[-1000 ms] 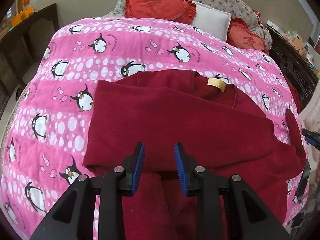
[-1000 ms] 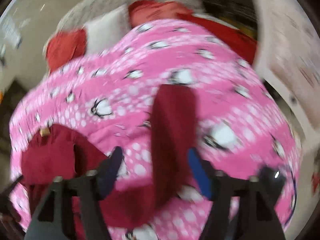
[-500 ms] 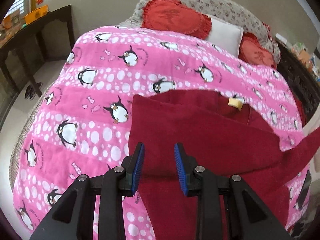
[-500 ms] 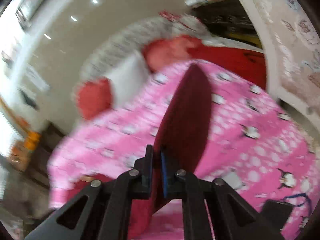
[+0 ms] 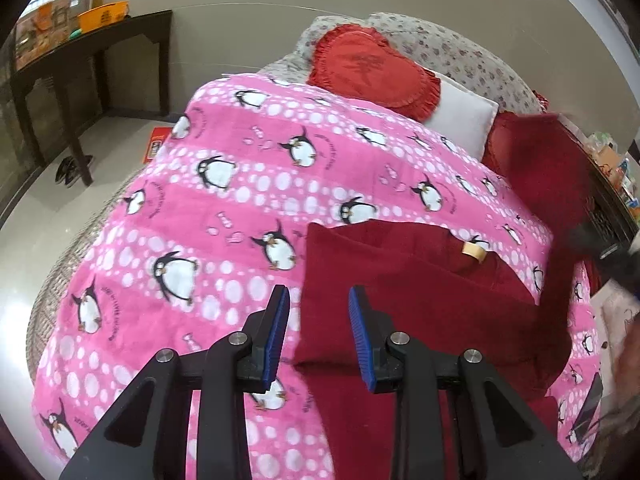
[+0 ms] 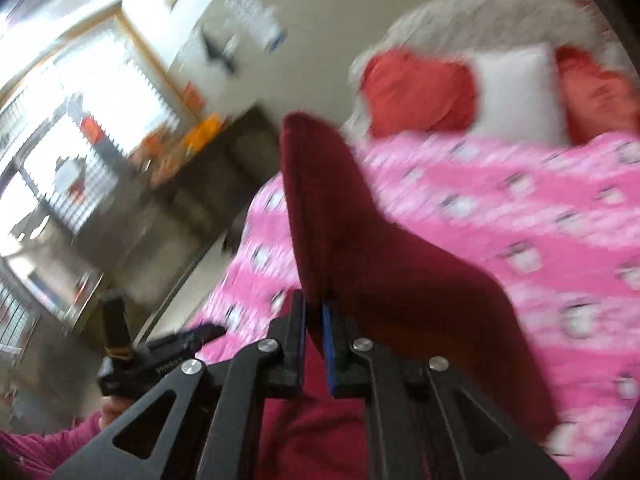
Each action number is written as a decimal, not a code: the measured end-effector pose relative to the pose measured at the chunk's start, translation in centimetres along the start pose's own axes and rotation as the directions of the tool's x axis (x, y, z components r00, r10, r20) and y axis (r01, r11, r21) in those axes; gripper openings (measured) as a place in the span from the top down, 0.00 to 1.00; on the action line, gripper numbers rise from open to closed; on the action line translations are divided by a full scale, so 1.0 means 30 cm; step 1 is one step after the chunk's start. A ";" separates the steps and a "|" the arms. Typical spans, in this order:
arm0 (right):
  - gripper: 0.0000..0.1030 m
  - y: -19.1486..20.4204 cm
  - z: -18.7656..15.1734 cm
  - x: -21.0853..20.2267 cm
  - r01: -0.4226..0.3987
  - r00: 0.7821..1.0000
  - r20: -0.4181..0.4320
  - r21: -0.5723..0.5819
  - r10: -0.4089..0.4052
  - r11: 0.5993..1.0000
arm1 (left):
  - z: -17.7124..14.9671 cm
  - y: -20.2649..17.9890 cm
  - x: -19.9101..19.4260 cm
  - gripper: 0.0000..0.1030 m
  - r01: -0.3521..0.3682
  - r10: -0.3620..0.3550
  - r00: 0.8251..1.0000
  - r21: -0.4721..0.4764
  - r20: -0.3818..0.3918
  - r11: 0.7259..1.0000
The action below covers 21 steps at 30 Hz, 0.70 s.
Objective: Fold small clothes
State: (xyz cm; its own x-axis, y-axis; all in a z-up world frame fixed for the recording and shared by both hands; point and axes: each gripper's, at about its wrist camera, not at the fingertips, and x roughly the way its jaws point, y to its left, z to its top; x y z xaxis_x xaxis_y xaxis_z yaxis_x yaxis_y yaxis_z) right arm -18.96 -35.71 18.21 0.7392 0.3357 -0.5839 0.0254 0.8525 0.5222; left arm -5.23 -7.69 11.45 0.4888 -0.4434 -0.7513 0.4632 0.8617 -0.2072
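A dark red fleece top lies on the pink penguin blanket, its neck label facing up. My left gripper is open and empty, hovering over the top's left edge. My right gripper is shut on the top's sleeve, which stands lifted above the bed. In the left wrist view the lifted sleeve rises at the right, blurred.
Red heart cushions and a white pillow lie at the head of the bed. A dark side table stands at the left, shoes under it. Dark furniture runs along the right side.
My right gripper closed on the sleeve and lifted it up and over toward the body of the top. My left gripper drew back and left, staying open.
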 end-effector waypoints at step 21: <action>0.33 -0.552 -0.253 -0.176 0.419 0.908 -0.132 0.281 -0.398 0.863 | -0.042 -0.061 0.306 1.00 -0.023 0.030 0.991 0.054 -0.129 0.998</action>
State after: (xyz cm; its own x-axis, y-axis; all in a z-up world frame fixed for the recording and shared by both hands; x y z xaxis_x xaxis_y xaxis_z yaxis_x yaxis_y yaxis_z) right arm -28.39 -48.56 7.92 0.5725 0.0182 -0.8197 0.5206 0.7643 0.3805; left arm -2.52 -13.04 4.16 0.4027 -0.3819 -0.8318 0.4911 0.8571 -0.1557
